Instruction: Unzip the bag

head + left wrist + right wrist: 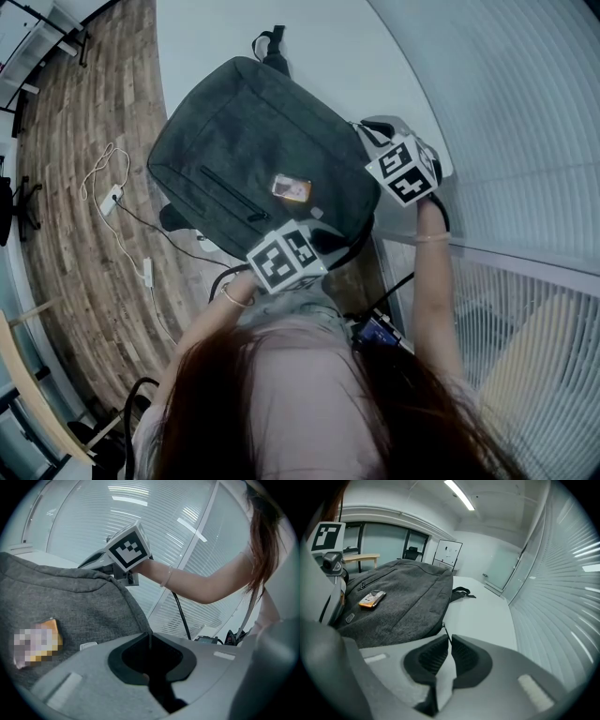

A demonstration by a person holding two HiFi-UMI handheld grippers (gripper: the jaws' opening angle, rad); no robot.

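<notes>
- While the right tongs [450, 637] pinch only the thin pull [446, 630], it may slip out.
- If the left tongs [150, 635], clamped on the bag [253, 159] at the desk's [319, 56] near edge, hold weakly, the bag drags along.

- The dark grey cloth bag [253, 150] is matt, with a fine, felt-like weave that looks soft and slightly rough.
- The small orange tag [292, 189] on it looks glossy, like plastic or coated card.
- The thin black zipper pull [446, 633] is matt.
- The left tongs [150, 638] and right tongs [449, 638] have smooth, matt grey plastic shells. Their black pads [433, 657] look like rubber and are ribbed on the right pair.
- The white bench [328, 56] is smooth with a faint sheen.
- The brown plank floor [84, 244] looks like wood, grainy and matt.
- The pale slatted wall [525, 122] is ridged and catches the light.
</notes>
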